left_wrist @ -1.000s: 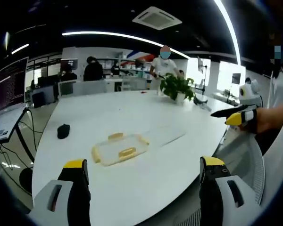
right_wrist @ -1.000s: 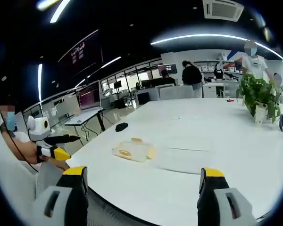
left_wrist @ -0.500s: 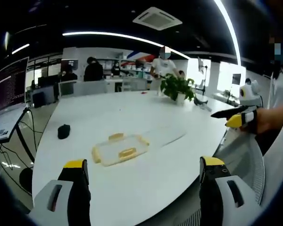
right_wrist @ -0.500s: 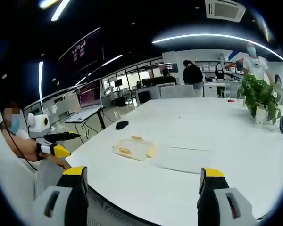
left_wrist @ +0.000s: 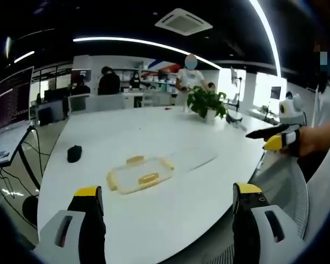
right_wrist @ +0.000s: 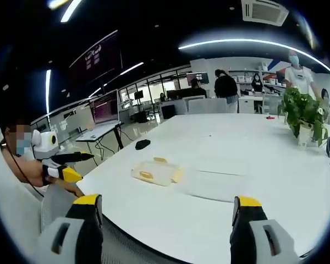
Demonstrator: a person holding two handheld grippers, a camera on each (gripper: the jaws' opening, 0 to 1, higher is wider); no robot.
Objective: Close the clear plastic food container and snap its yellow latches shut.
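The clear plastic container (left_wrist: 139, 174) with yellow latches lies on the white table, ahead of my left gripper (left_wrist: 168, 190). It is the same container (right_wrist: 156, 172) that sits left of centre in the right gripper view. A faint clear rectangular outline (left_wrist: 193, 159) lies just beside it, and I cannot tell whether it is the lid. The left gripper is open and well short of the container, with nothing between its jaws. My right gripper (right_wrist: 168, 201) is open too, held off the table's edge. Each gripper shows in the other's view: the right gripper (left_wrist: 277, 136) and the left gripper (right_wrist: 63, 166).
A black mouse (left_wrist: 73, 153) lies left of the container. A potted plant (left_wrist: 207, 102) stands at the table's far side. A laptop (left_wrist: 4, 113) sits on a stand to the left. People stand at desks in the background. A mesh chair back (left_wrist: 283, 181) is near the table's edge.
Nothing on the table has moved. Both grippers stay open and about where they were; the right gripper view has drifted very slightly.
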